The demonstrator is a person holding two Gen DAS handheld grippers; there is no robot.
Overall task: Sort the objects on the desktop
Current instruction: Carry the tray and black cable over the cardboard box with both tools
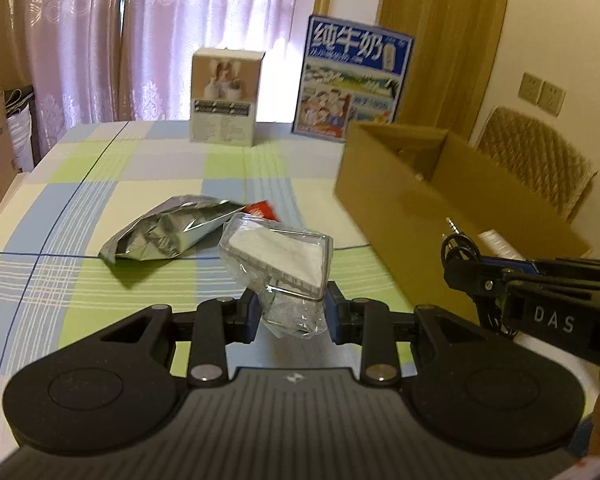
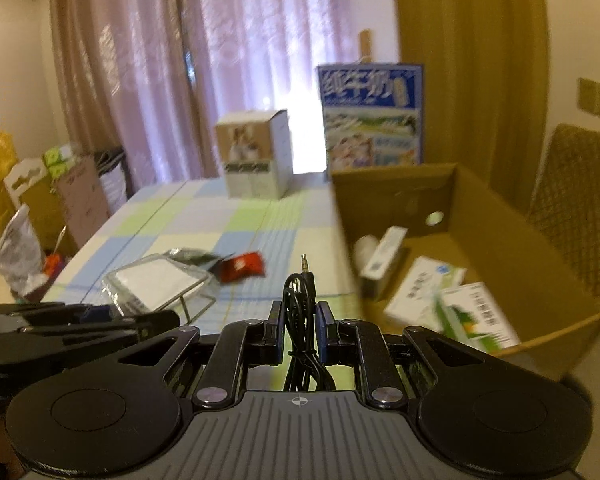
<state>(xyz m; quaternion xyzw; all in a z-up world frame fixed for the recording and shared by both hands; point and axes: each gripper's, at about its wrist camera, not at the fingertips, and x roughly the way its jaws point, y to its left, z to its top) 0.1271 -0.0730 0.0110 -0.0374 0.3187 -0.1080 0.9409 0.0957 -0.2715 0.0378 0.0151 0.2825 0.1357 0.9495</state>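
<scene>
open top: cardboard box (image 2: pixel 452 200) | obstacle: box near wall (image 1: pixel 384 200) | table centre: foil bag (image 1: pixel 168 228)

The left tongs (image 1: pixel 292 312) clamp a clear plastic packet (image 1: pixel 278 264) above the checked surface (image 1: pixel 80 220), near a silver foil bag (image 1: pixel 168 228) and cardboard box (image 1: pixel 420 184).

A tablecloth (image 1: pixel 140 184) checked in blue, green and cream is seen. A silver bag (image 1: pixel 164 232), a red packet (image 1: pixel 263 210) and a clear-wrapped white pad (image 1: pixel 278 258) are shown. A brown box (image 1: pixel 396 184), a black cable (image 2: pixel 300 292) and a blue carton (image 1: pixel 354 78) are seen.
</scene>
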